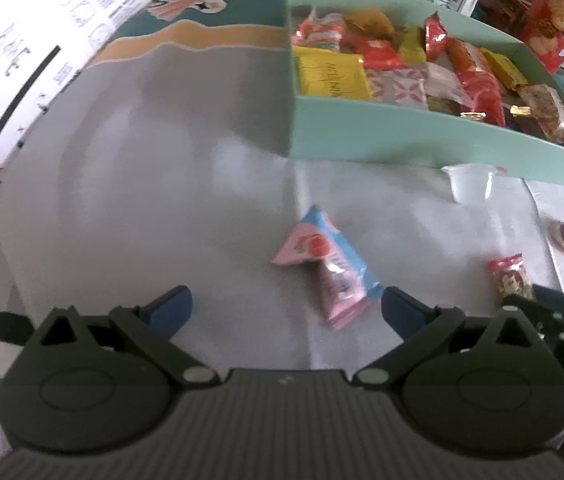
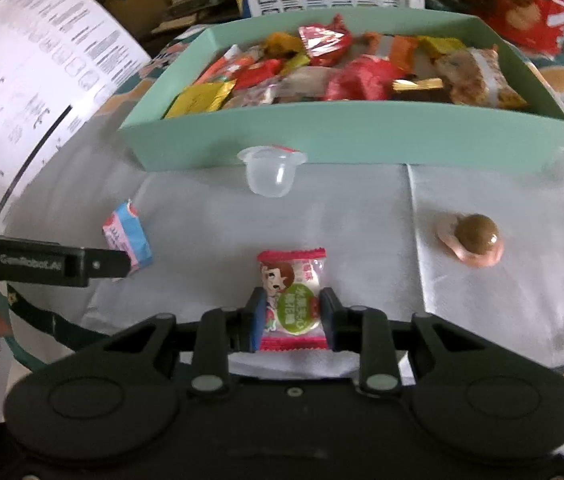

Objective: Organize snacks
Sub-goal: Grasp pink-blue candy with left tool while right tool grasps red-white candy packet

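Mostly done: teal box [image 2: 342, 140] looks full, right gripper [image 2: 292, 316] pinches cartoon candy [image 2: 292, 300], left gripper [image 1: 286, 306] gapes, apparently three snacks left.

Glossy plastic candy wrapper [image 2: 292, 300], clear smooth plastic jelly cup [image 2: 272, 172], matt teal cardboard box [image 2: 346, 140], pale cloth tablecloth [image 2: 502, 280].

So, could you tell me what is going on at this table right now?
A person with tongs in each hand is sorting loose snacks into the green box, which is already full of wrapped sweets. The right tongs are shut on a red-edged candy lying on the cloth. The left tongs are open around a pink and blue packet, not gripping it. A jelly cup and a brown sweet are loose on the cloth.
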Demonstrator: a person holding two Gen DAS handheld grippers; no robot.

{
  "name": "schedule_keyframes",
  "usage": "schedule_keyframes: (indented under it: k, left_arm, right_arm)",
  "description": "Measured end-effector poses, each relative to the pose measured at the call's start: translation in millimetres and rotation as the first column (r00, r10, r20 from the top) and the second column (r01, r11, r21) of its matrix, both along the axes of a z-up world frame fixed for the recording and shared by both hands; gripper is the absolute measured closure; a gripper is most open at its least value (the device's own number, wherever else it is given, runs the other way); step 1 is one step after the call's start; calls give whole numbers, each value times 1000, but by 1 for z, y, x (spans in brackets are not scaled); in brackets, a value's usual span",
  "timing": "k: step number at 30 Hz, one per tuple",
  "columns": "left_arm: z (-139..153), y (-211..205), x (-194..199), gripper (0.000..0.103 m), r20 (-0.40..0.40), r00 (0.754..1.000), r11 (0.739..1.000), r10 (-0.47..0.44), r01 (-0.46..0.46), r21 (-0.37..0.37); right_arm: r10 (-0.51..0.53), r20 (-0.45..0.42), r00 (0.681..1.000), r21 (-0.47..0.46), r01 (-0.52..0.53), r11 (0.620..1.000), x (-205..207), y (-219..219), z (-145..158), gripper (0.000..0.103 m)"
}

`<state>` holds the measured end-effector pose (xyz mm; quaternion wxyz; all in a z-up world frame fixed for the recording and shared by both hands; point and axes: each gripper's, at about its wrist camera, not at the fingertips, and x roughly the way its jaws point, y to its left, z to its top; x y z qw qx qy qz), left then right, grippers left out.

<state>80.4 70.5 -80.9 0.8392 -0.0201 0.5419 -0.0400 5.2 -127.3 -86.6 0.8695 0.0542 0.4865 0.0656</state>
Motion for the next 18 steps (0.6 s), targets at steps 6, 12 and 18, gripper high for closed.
schedule_keyframes:
  k: [6,12,18]
  left_arm:
    - [-3,-13,11,5,-11,1000,1000,29,-29,-9]
    - [-3,-28,16,14,6,1000,1000,-3,3,26]
    - [3,-37,11,61,74,994,996,-79,76,40]
  right_arm:
    - [-28,11,1000,31,27,999,-9,-12,0,75]
    - [-32,24,999,56,30,998,-10,-15,-2,75]
    - [-34,41,999,65,31,997,-13,-14,-3,75]
